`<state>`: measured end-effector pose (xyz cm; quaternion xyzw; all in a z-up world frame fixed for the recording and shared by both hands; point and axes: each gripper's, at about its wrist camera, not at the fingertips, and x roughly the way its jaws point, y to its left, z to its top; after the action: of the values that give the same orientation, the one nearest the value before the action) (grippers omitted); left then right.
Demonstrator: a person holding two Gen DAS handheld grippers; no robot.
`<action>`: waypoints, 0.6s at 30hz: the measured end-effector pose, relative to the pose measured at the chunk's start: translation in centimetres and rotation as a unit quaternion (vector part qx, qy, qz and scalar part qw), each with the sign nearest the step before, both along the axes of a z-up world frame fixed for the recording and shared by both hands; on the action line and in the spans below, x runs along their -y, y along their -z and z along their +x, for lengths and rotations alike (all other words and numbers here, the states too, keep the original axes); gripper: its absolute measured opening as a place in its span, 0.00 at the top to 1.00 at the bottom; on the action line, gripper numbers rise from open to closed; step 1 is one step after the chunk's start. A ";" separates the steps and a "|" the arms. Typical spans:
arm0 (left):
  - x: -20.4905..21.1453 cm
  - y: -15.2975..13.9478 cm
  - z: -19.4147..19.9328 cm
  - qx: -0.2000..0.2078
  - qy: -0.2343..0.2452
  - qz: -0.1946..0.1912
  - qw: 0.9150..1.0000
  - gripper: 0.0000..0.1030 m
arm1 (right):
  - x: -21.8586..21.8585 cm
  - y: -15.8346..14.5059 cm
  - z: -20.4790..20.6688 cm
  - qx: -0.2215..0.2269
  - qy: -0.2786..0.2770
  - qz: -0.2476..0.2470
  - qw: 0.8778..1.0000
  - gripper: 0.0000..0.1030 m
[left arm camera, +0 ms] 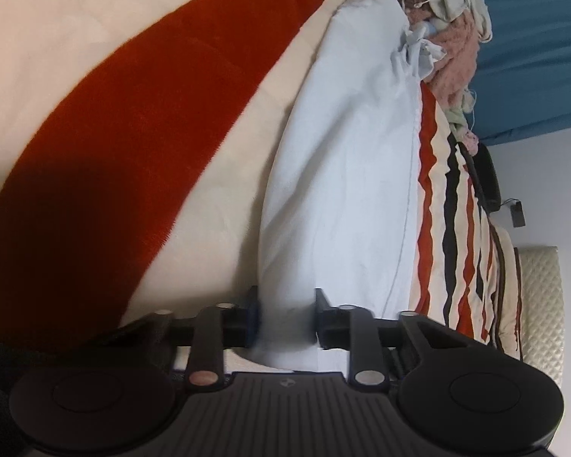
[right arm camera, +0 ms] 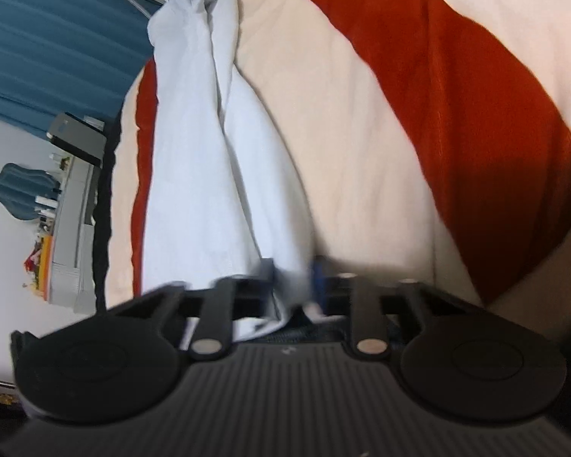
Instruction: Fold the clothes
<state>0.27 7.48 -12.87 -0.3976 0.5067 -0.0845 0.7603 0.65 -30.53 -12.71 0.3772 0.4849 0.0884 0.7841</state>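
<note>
White garment: you're gripping thin, smooth, matt woven cloth, creasing softly, with a fine stitched seam running along it.
Blanket: you're working over plush, fuzzy, matt cloth in cream and rust.
Left gripper: you're holding matt black plastic, its ribbed body showing dull metal pivot pins.
Right gripper: the same matt ribbed plastic is blurring slightly.
Pink item: far off, nubbly fleecy cloth is lying in the pile.
</note>
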 end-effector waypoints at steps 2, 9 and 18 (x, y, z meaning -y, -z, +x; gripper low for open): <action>-0.3 -0.8 -0.4 0.014 -0.011 -0.010 1.000 0.91 | 0.1 -0.6 -0.3 0.009 0.009 0.003 1.000 0.90; -0.9 -6.3 -2.6 0.098 -0.047 -0.054 0.993 0.92 | 2.4 -6.0 -1.8 0.113 0.048 0.052 0.991 0.90; 0.8 -15.4 -6.8 0.157 -0.026 -0.085 0.984 0.93 | 3.8 -16.3 -4.9 0.224 0.025 0.033 0.974 0.91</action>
<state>-6.54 6.67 2.54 -0.4555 0.3617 -0.1683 0.7958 -4.21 -34.35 3.56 0.3850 0.2841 0.1673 0.8620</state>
